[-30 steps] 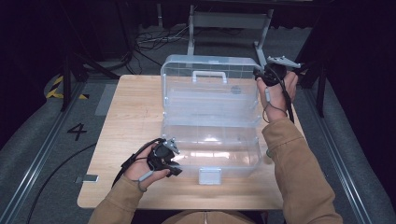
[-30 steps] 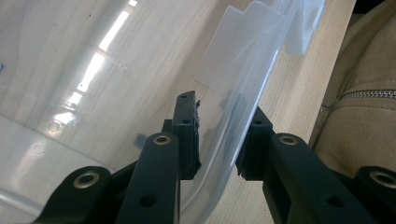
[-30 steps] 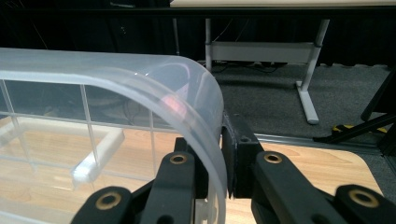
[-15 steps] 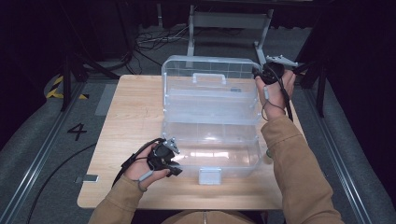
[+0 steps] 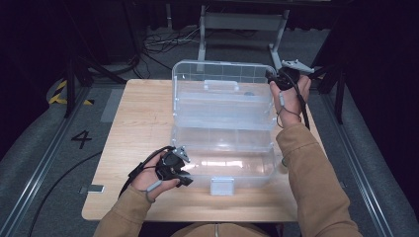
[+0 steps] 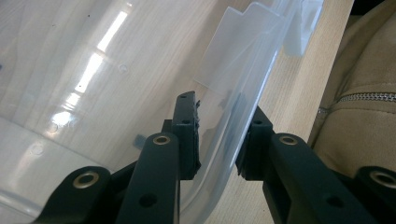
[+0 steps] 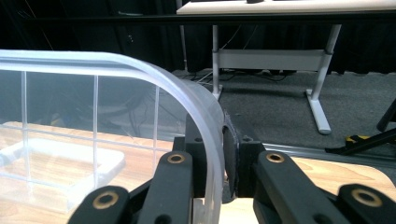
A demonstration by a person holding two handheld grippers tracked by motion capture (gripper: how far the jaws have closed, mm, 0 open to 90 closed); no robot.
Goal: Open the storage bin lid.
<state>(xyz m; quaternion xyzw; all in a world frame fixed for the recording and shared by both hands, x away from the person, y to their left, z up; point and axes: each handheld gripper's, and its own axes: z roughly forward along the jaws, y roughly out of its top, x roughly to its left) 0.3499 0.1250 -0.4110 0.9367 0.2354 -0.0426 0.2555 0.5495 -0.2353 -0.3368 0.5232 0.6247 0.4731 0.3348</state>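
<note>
I'm looking at a clear plastic storage box (image 5: 225,143) sitting mid-table (image 5: 133,133) with its gridded lid (image 5: 222,86) standing open, handle showing. My left gripper (image 5: 180,168) is straddling the base's near-left wall, one pad not quite touching. My right gripper (image 5: 276,79) is pinching the lid's upper right corner rim.

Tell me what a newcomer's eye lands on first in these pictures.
First comes the big clear plastic box standing open in the middle of the wooden table, its lid raised at the far side. Next, the two grippers on it: the right gripper pinches the lid's far right corner, and the left gripper straddles the near left wall of the box's base.
</note>
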